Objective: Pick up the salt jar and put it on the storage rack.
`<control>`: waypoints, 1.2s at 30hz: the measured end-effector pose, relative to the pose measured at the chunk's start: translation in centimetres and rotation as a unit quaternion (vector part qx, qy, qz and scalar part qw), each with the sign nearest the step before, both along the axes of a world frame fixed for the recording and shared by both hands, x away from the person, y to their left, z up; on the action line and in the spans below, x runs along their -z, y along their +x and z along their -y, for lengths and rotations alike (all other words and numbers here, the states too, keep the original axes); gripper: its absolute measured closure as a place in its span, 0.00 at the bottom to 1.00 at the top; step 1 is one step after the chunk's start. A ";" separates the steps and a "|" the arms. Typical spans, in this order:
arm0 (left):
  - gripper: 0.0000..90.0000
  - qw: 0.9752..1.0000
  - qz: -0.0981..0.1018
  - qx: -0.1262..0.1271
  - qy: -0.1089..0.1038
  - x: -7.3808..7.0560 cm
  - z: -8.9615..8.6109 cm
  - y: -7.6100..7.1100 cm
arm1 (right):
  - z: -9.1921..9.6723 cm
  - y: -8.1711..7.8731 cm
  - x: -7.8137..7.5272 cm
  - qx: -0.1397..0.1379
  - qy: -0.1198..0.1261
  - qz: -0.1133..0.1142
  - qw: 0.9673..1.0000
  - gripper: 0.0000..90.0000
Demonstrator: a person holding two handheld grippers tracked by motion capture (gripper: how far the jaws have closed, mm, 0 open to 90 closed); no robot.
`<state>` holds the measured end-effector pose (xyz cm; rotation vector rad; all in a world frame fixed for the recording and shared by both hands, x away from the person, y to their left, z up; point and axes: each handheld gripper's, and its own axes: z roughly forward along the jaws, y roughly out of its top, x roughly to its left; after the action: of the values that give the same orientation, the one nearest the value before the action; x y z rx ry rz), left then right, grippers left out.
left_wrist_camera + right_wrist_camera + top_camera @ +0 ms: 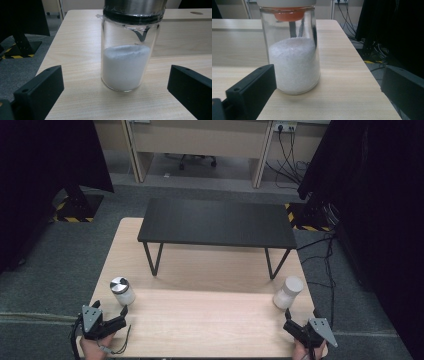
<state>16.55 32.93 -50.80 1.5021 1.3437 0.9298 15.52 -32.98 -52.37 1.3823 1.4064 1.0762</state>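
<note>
A glass jar with a metal lid (pixel 121 291) (pixel 125 65), about half full of white grains, stands near the left edge of the wooden table (pixel 200 325). My left gripper (pixel 110 308) (pixel 115 75) sits just short of it, jaws open wide, the jar centred ahead between them and untouched. A second jar with a white lid (pixel 288 292) (pixel 293 62), also holding white grains, stands near the right edge. My right gripper (pixel 301 316) (pixel 329 72) is open just in front of it; the jar stands ahead of the left jaw, apart from it.
A low black bench (pixel 217 222) on thin legs stands across the far half of the table. Grey carpet surrounds the table, with cables (pixel 327 255) on the floor at the right and dark curtains on both sides.
</note>
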 end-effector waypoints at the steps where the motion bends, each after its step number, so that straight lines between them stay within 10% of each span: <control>1: 0.00 1.000 0.000 0.000 0.000 0.0 0.0 0.0 | 0.0 0.0 0.0 0.000 -0.001 0.000 1.000 0.00; 28: 0.00 0.999 -0.010 0.016 0.031 -0.7 0.1 0.5 | 0.0 -0.2 0.3 -0.006 -0.007 0.011 1.000 0.00; 36: 0.00 1.000 -0.008 0.017 0.010 -1.1 0.4 0.7 | -0.1 -0.2 0.3 -0.009 -0.015 0.008 1.000 0.00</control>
<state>17.27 32.50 -49.73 1.5464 1.3209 0.9145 15.35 -32.92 -52.63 1.3387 1.4207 1.0709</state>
